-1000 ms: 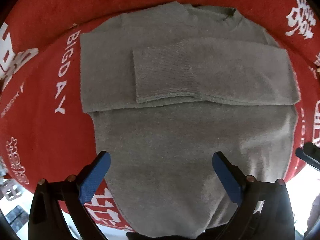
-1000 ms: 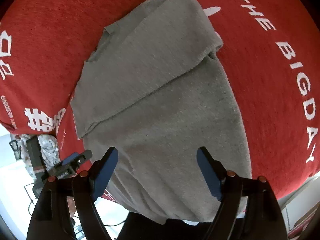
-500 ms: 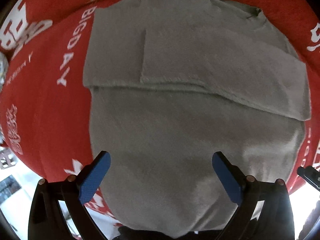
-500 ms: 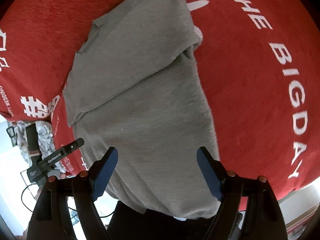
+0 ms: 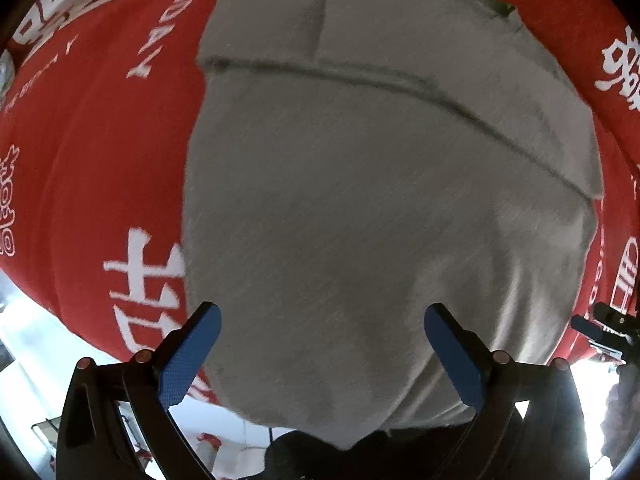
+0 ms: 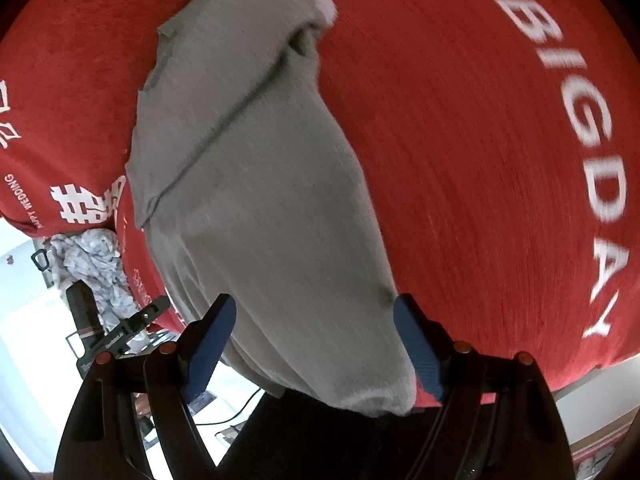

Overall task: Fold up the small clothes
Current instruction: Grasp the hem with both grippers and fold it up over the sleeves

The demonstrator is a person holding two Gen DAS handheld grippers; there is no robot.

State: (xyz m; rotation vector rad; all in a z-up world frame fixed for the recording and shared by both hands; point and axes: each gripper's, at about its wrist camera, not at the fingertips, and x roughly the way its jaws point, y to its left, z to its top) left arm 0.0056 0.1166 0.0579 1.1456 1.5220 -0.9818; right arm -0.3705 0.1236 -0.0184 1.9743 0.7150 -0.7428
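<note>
Where red cloth (image 5: 100, 160) covers the table: grey sweater (image 5: 360, 200) laid flat on it, neck end far from both cameras, hem end near, hanging over the near table edge. Sleeves folded across the chest, one over the other, long fold edge (image 5: 440, 92) running across upper part of garment. Small dark notch at collar (image 5: 500, 8), far right in left wrist view. Body of sweater smooth, no big wrinkles; faint shading near hem.

Left gripper (image 5: 322, 354): jaws spread wide, blue pads (image 5: 192, 356) either side of lower sweater body, above the cloth, nothing pinched between them. Pointing steeply down over hem zone. Contact with fabric not seen.

Right gripper (image 6: 316, 344): jaws likewise spread wide, blue pads (image 6: 420, 352) straddling near end of sweater (image 6: 260, 200), seen from its right side. Right pad just at sweater's edge, by a small pucker in the knit; touching or not, cannot tell. Nothing clamped.

White lettering on cloth (image 6: 580, 140) beside sweater's right side, reading BIGDAY; more white characters (image 5: 152, 292) at sweater's left side, near left pad. Image blurred, streaked.

Beyond table edge, in right wrist view: crumpled pale patterned fabric (image 6: 92, 264) low at left, dark tool (image 6: 116, 332) below it, identity uncertain. Dark surface under hanging hem, too dim to name.
</note>
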